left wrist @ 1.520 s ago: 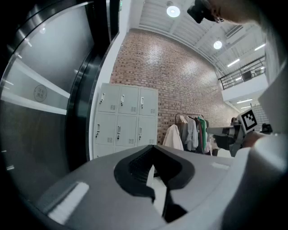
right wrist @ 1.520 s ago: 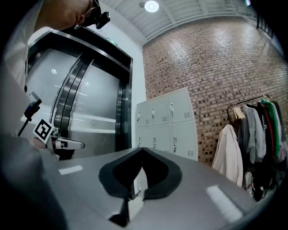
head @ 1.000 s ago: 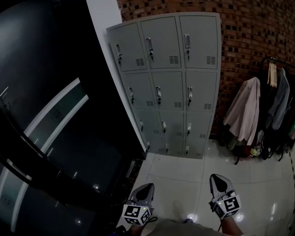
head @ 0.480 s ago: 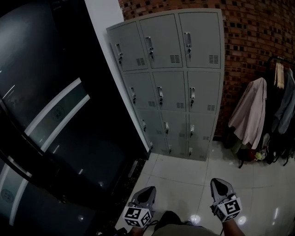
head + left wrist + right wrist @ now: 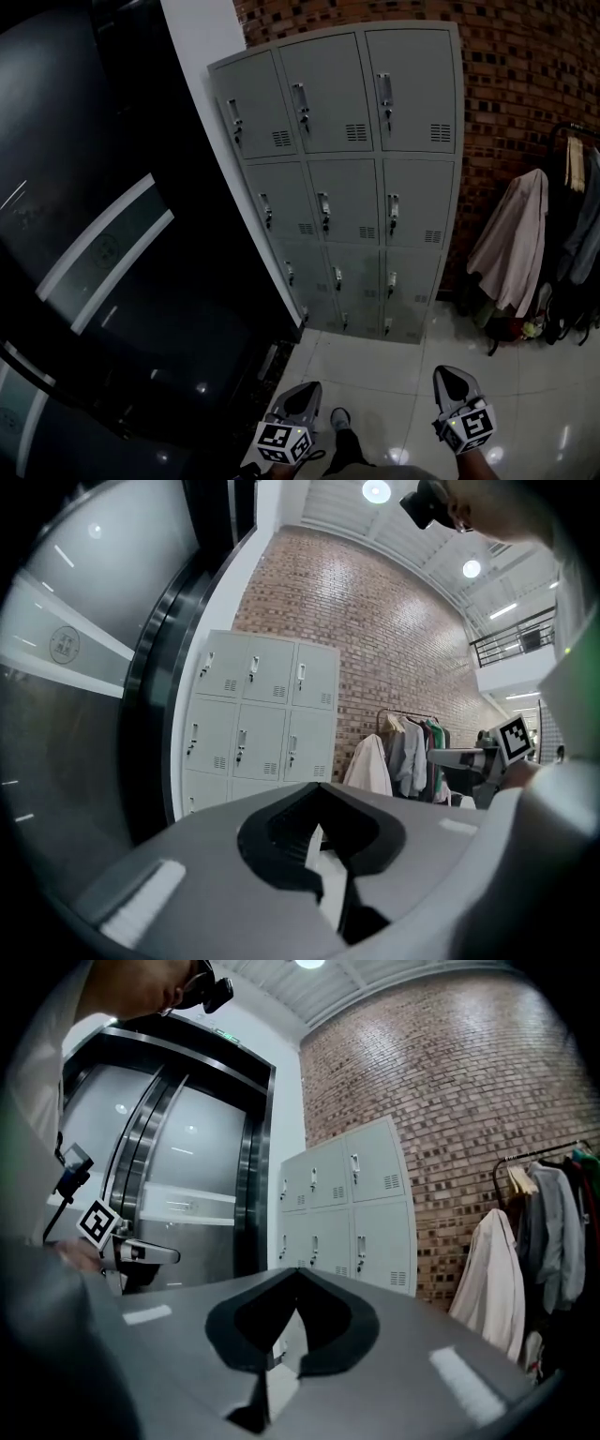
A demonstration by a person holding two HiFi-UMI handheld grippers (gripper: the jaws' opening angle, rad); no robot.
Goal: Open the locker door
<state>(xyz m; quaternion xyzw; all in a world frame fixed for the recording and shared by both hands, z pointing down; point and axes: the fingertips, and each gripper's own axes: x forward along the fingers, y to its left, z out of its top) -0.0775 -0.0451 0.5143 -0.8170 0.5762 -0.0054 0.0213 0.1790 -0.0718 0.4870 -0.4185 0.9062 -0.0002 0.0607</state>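
The left gripper (image 5: 302,392) and the right gripper (image 5: 452,377) are each holding their jaws together, gripping nothing. The locker (image 5: 361,178) is standing well ahead of both, its doors all sitting shut.

The locker (image 5: 347,178) is finished in pale grey. The brick wall (image 5: 525,94) is patterned in red-brown with dark joints. The floor (image 5: 375,361) is tiled in glossy white. The coat (image 5: 511,244) is coloured pale beige. The left gripper (image 5: 305,386) and right gripper (image 5: 450,373) are coloured grey and marked with black-and-white squares.
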